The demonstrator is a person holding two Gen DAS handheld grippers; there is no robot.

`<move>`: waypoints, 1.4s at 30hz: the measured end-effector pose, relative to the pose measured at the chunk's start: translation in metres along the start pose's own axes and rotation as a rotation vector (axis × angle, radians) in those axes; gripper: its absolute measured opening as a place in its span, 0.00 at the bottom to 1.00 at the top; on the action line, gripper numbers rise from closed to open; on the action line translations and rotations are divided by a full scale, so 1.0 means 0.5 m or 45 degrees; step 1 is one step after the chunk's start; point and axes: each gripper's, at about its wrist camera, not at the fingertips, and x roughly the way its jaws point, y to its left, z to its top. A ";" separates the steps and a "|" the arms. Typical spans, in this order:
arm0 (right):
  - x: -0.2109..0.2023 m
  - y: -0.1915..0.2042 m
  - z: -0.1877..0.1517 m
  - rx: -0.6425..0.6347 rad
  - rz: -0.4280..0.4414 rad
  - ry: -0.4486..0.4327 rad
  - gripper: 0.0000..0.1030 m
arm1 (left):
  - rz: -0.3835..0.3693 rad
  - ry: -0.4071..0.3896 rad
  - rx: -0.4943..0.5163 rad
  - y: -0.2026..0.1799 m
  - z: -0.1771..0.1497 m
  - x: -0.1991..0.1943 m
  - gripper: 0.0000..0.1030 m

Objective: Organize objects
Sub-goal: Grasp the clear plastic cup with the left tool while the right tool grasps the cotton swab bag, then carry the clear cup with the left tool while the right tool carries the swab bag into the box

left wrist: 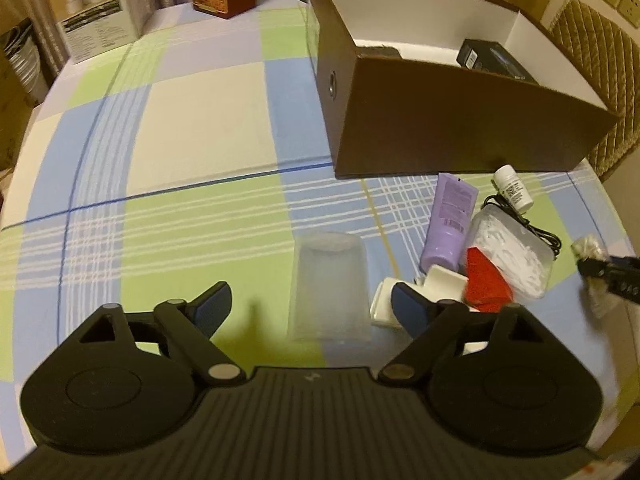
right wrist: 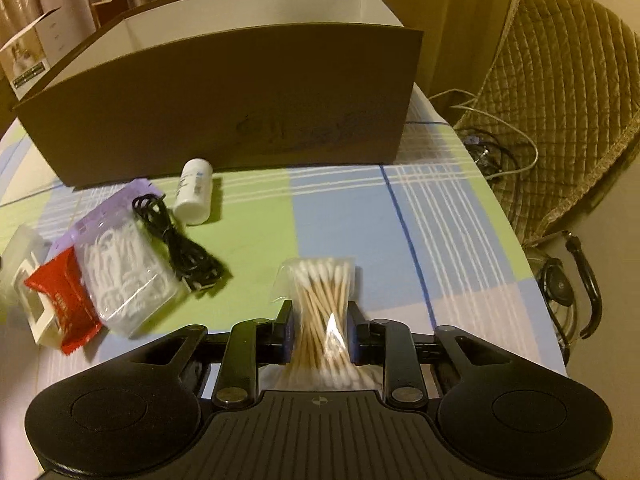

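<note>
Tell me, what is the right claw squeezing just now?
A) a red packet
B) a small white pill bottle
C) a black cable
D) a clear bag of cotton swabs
D: in the right wrist view the right claw pinches the clear bag of cotton swabs at its middle, while the pill bottle, the black cable and the red packet lie loose on the tablecloth.

Warm, dim yellowish indoor light fills both views. Short soft shadows fall on the surface [left wrist: 200, 140]. Fisheye bends the edges, corners are dark, and the right edge of the left view is motion-blurred.
</note>
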 end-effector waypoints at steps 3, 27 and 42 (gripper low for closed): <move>0.000 0.001 0.000 -0.008 -0.006 -0.006 0.22 | -0.006 0.020 0.031 -0.005 0.013 0.028 0.78; 0.001 0.004 0.001 -0.053 0.001 -0.021 0.22 | -0.009 0.074 -0.024 0.024 -0.022 0.059 0.45; -0.005 -0.004 -0.002 -0.080 0.061 -0.002 0.20 | 0.036 0.048 -0.101 0.032 -0.049 0.005 0.45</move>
